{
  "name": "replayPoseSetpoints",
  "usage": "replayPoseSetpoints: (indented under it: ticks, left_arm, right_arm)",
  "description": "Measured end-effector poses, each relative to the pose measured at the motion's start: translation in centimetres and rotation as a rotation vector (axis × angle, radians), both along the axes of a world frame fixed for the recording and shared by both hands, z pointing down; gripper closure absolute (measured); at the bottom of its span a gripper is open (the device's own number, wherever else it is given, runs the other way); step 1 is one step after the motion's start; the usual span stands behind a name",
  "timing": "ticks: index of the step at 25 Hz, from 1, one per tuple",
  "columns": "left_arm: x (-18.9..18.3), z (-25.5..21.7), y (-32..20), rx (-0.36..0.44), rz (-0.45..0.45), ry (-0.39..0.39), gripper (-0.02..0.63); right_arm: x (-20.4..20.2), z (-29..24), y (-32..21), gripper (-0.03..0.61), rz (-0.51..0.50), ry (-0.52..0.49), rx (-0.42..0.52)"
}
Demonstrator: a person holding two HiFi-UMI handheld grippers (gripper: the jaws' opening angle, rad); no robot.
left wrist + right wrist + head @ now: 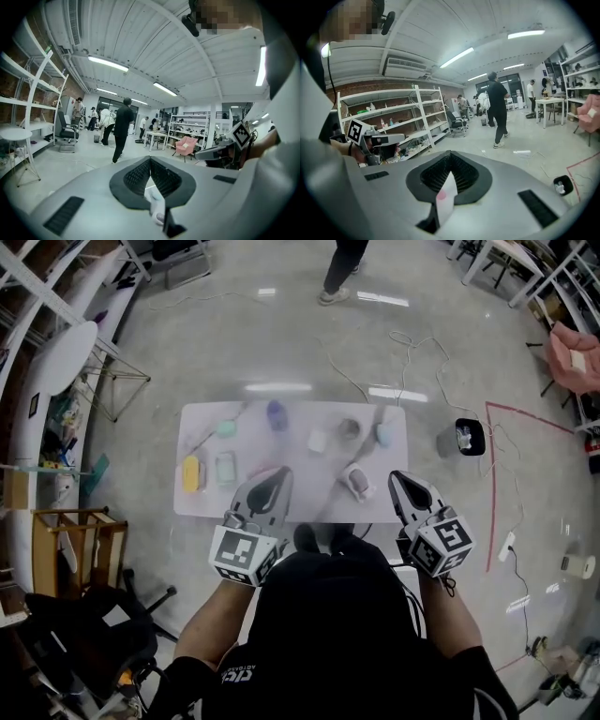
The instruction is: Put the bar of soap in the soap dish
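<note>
Blur smears table (192,502) items (225,467) beyond left tool (279,474) and right tool (397,478).

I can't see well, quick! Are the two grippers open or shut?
Left gripper: jaws shut, holding nothing.
Right gripper: jaws shut, holding nothing.

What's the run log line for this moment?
left hand-held gripper: shut, empty | right hand-held gripper: shut, empty | position: both over near edge of table | items on table: none held
</note>
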State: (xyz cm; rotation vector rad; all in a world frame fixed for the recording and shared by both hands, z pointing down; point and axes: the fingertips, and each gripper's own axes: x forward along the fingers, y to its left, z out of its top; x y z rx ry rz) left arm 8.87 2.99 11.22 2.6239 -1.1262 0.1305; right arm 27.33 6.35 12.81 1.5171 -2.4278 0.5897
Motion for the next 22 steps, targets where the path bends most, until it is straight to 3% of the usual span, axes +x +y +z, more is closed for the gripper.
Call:
replayPoseSetpoints:
  ticks: [9, 16, 22]
  left_arm:
    - [4.0, 1.9, -3.5, -0.081, -0.006, 0.035, 0.604]
    - [8.0, 5.0, -6.3, -0.136, 0.002, -0.015, 0.604]
    - [11.2, 6.9, -8.5, -0.184, -0.021, 0.014, 0.604]
  right_arm:
    - [4.2, 2.7, -2.4, 0.563, 0.027, 0.013, -0.075]
    - [7.6, 6.2, -5.0, 0.561, 0.025, 0.005, -0.129]
    - [11.1, 9.5, -6.7, 0.562, 0.025, 0.023, -0.187]
